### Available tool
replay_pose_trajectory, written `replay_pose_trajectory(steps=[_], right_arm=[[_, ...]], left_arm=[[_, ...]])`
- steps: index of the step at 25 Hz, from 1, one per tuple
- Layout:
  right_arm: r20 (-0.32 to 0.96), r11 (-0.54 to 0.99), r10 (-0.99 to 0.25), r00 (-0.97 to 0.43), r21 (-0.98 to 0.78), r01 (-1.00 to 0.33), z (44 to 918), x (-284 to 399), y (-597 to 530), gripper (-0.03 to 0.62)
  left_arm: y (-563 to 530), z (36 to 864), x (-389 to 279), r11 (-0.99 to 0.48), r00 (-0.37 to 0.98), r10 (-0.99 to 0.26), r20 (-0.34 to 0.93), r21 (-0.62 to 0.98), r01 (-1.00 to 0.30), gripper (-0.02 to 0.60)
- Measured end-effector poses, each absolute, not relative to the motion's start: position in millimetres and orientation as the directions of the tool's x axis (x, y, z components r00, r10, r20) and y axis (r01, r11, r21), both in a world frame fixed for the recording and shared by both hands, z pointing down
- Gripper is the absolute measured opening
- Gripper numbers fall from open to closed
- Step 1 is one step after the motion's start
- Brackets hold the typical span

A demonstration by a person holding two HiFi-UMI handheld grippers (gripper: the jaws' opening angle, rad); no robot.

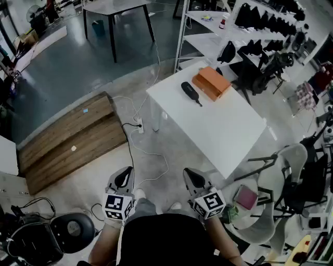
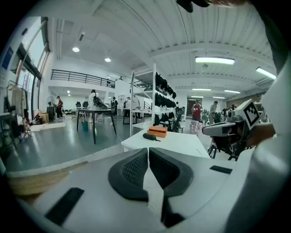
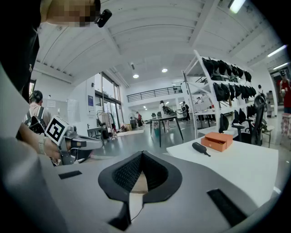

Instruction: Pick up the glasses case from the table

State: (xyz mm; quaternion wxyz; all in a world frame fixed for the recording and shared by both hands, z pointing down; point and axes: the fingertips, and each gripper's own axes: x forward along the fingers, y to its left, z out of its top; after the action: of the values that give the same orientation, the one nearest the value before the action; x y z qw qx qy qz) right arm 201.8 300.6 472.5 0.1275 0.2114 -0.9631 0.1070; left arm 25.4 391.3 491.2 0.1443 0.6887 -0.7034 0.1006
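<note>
The black glasses case (image 1: 190, 92) lies near the far end of the white table (image 1: 223, 130), beside an orange box (image 1: 210, 83). It is small and distant in the left gripper view (image 2: 150, 136) and the right gripper view (image 3: 200, 148). My left gripper (image 1: 123, 176) and right gripper (image 1: 191, 176) are held close to my body, well short of the table. Both point toward it and slightly down. The left gripper's (image 2: 148, 150) pads meet with nothing between them. The right gripper (image 3: 142, 154) is also shut and empty.
A wooden ramp (image 1: 73, 140) lies on the floor to the left, with a power strip and cables (image 1: 139, 124) between it and the table. Office chairs (image 1: 291, 171) crowd the table's right side. Shelving (image 1: 250, 31) stands behind it. A black-legged table (image 1: 114, 8) stands farther back.
</note>
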Motion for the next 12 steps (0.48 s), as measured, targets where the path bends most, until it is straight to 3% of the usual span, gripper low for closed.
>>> replay_pose_trajectory(steps=[12], right_arm=[[0.316, 0.909, -0.352, -0.881, -0.109, -0.402, 471.3, 55.7, 328.2, 0.026]], left_arm=[[410.5, 500.7, -111.5, 0.042, -0.002, -0.957, 0.291, 0.132, -0.99, 0.026]])
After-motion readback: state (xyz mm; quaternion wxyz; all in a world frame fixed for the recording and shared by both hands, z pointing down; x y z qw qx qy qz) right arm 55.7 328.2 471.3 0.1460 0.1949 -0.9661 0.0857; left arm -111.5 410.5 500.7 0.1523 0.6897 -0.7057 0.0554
